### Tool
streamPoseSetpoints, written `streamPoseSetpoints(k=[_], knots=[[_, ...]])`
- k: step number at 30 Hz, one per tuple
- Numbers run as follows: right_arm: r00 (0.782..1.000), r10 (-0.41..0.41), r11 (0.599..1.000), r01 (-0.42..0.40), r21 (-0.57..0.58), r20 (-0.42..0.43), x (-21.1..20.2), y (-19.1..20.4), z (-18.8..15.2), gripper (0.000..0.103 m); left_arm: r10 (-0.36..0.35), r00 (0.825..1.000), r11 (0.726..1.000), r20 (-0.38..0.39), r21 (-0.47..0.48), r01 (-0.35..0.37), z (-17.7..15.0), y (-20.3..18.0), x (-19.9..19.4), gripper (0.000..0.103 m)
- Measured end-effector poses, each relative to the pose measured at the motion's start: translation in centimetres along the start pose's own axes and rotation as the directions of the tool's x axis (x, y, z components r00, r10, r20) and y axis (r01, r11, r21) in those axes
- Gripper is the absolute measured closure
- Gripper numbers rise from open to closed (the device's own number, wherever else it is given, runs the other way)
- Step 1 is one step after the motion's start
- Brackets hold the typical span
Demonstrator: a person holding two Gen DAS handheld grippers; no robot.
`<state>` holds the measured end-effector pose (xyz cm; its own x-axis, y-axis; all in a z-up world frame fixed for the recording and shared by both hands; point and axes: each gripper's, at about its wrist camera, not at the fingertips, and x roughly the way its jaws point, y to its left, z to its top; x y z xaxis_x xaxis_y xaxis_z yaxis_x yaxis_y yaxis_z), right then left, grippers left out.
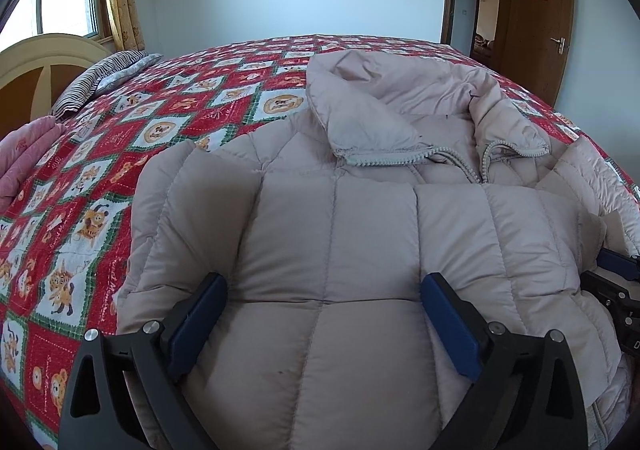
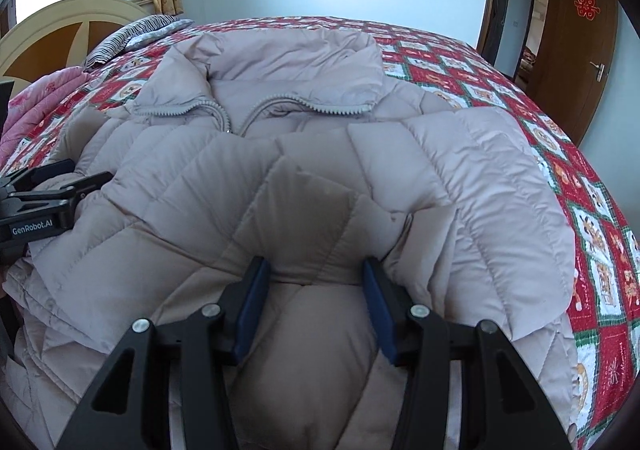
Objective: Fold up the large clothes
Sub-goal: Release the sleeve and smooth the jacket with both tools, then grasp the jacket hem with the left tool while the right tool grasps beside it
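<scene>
A pale pink quilted down jacket [image 1: 360, 218] lies on the bed with its collar [image 1: 360, 110] and open zipper at the far end. My left gripper [image 1: 324, 282] hovers over the jacket's near left part, jaws wide apart; the puffy fabric bulges between the blue pads [image 1: 196, 326] without being pinched. In the right wrist view the jacket [image 2: 460, 170] fills the middle, and my right gripper [image 2: 315, 264] is shut on a thick folded-over layer of it, bunched between the pads. Each gripper shows at the other view's edge: right gripper [image 1: 616, 278], left gripper [image 2: 60, 186].
The bed has a red patchwork quilt [image 1: 160, 110] with cartoon squares. A striped pillow [image 1: 100, 78], a pink blanket [image 1: 24, 158] and a cream headboard [image 1: 36, 66] are at the left. An open brown door [image 1: 536, 22] stands at the far right.
</scene>
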<state>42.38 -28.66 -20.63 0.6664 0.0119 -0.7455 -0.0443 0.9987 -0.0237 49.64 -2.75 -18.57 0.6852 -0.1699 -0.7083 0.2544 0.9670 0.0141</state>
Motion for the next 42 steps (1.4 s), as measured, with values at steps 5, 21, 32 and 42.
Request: streamPoseSetpoints(k=[5,21,32,42], knots=[[1.000,-0.023,1.000,0.023,-0.017,0.002,0.1,0.4,-0.1,0.051,0.007,1.000,1.000,-0.008,0.004,-0.007,0.0,-0.1,0.3,0.004],[1.000,-0.027,1.000,0.027,-0.016,0.012,0.2,0.4,-0.2,0.050,0.003,1.000,1.000,-0.020,0.001,-0.003,0.1,0.1,0.5,0.002],[1.000,-0.008,1.000,0.008,-0.005,0.023,-0.1,0.3,-0.3,0.049,-0.090,0.991,0.996,0.096,-0.001,0.091,6.3,1.0,-5.6,0.002],[0.992,0.120,0.992,-0.121,0.036,0.034,-0.2,-0.5,-0.2,0.029,-0.021,1.000,0.991,0.018,0.134,0.019,14.6,-2.2,6.1,0.002]])
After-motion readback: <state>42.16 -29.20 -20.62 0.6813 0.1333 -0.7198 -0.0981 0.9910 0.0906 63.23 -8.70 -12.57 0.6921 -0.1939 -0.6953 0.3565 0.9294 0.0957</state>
